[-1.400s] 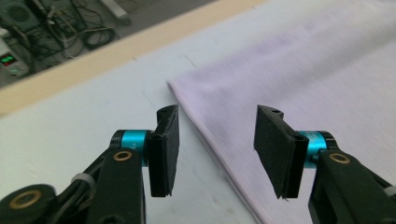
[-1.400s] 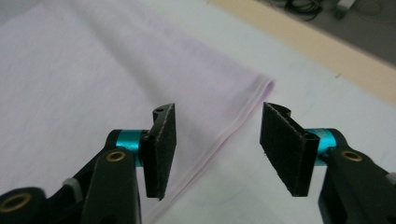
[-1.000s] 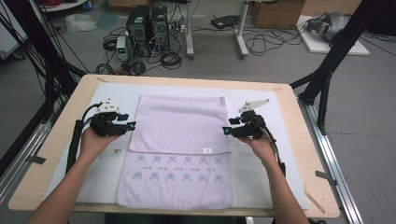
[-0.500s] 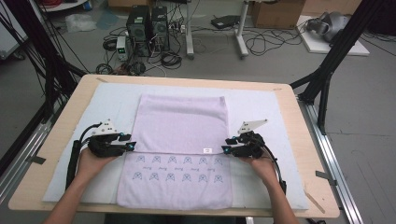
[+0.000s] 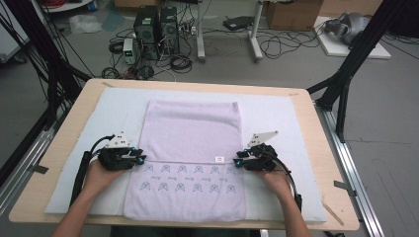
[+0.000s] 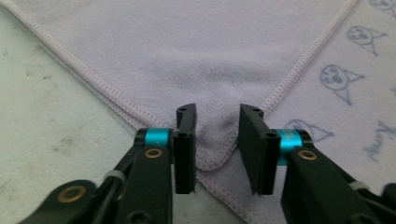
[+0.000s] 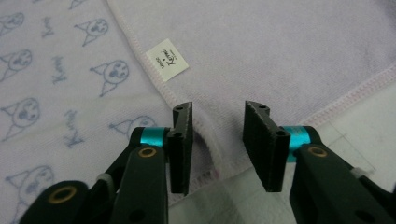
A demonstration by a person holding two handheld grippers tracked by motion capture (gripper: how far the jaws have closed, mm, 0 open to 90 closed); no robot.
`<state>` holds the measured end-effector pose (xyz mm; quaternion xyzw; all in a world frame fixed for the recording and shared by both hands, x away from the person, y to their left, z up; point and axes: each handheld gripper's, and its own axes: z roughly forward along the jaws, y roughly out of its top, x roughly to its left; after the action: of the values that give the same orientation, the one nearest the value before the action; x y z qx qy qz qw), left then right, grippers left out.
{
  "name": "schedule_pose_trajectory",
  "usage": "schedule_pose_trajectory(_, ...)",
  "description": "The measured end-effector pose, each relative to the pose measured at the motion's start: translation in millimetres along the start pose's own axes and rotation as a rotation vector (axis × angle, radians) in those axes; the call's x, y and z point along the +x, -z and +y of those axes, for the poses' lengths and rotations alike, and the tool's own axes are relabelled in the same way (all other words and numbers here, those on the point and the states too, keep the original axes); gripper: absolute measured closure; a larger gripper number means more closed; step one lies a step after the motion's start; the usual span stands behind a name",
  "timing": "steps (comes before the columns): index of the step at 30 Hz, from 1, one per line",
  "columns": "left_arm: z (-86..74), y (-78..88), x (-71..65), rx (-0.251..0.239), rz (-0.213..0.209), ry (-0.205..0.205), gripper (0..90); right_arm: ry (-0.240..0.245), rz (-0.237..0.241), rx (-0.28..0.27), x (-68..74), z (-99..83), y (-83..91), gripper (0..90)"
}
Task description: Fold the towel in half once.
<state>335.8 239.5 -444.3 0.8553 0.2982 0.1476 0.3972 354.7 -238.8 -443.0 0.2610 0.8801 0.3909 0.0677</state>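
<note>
a wooden table (image 5: 306, 106) carries a pale mat (image 5: 276, 113), and on the mat lies a lilac towel (image 5: 190, 133), spread flat with its far part folded down toward the person so that a folded flap covers the upper two thirds. the near strip, printed with small cartoon faces (image 5: 180, 170), lies bare below that flap's edge.

the towel looks soft, thin and light, a limp cloth that will sag and drape wherever it is not held, so i judge it needs a hold at two corners at once to stay square. its stitched hem (image 6: 299, 63) is the firmest part to pinch, and the terry surface should not slip much between flat pads.

the left gripper (image 5: 140, 159) sits at the left corner of the flap; its jaws have just been closing, with the corner of the hem between them, yet a gap shows at both pads. the right gripper (image 5: 237, 162) mirrors it at the right corner, just beside the small white label (image 7: 168, 59), jaws likewise narrowing around the hem but not yet pressing.
</note>
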Motion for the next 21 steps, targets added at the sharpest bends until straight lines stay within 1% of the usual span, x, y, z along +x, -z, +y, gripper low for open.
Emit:
schedule_pose_trajectory(1, 0.0, -0.4, -0.9, -0.002, 0.011, 0.000, 73.0, -0.006, 0.001, -0.002, -0.8, -0.4, 0.3, 67.2)
schedule_pose_trajectory(2, 0.3, -0.5, -1.3, 0.002, 0.019, -0.012, 76.6, -0.007, 0.000, -0.004, -1.3, -0.8, 0.3, 69.7)
schedule_pose_trajectory(5, 0.9, -0.9, -2.5, 0.004, 0.037, -0.015, 84.1, -0.008, -0.015, -0.006, -2.7, -1.2, 0.4, 78.3)
schedule_pose_trajectory(6, 1.0, -0.6, -1.8, 0.006, 0.034, -0.011, 84.8, -0.007, -0.020, -0.003, -3.0, -1.3, 0.7, 80.7)
schedule_pose_trajectory(7, 1.1, -0.5, -1.2, 0.004, 0.033, -0.001, 85.6, -0.011, -0.014, -0.004, -3.3, -1.4, 0.8, 83.3)
schedule_pose_trajectory(9, 1.3, 0.1, -0.2, 0.004, 0.031, -0.001, 86.2, -0.011, -0.014, -0.006, -3.6, -1.5, 1.1, 85.6)
schedule_pose_trajectory(10, 1.8, 0.6, -0.5, 0.001, 0.031, 0.004, 86.3, -0.012, -0.013, -0.005, -3.6, -1.4, 1.5, 86.1)
schedule_pose_trajectory(14, 4.8, 5.8, -1.2, -0.020, 0.034, 0.003, 86.3, -0.003, -0.016, -0.012, -2.3, 0.0, 3.9, 86.4)
schedule_pose_trajectory(16, 6.6, 9.3, -0.9, -0.039, 0.033, 0.012, 86.4, 0.001, -0.021, -0.029, -1.4, 1.5, 7.2, 86.4)
schedule_pose_trajectory(19, 9.4, 13.8, 0.1, -0.066, 0.037, 0.029, 86.4, 0.004, -0.010, -0.079, -2.0, 3.9, 14.5, 86.4)
schedule_pose_trajectory(21, 11.8, 16.4, 0.5, -0.078, 0.035, 0.030, 86.5, 0.003, -0.015, -0.102, -2.0, 5.4, 19.3, 86.4)
